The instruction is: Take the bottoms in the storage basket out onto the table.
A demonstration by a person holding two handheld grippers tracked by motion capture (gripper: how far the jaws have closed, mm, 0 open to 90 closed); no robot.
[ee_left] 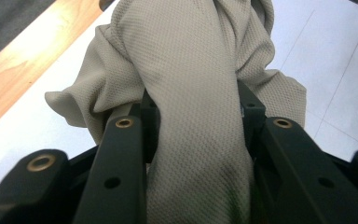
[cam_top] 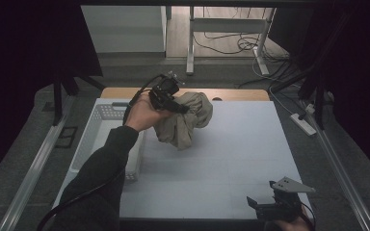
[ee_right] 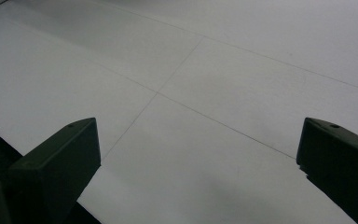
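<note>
My worry is the beige cloth (cam_top: 185,120) slipping free: it hangs bunched with most of its weight below my hold, just right of the white basket (cam_top: 107,126), so a jerk could pull the narrow pinched fold out. My left gripper (cam_top: 182,109) is clamped on that fold (ee_left: 196,126), jaws nearly closed around it. My right gripper (cam_top: 269,201) rests well apart from the basket, jaws wide, holding nothing.

Beige cloth (cam_top: 185,120), white basket (cam_top: 107,126)
</note>
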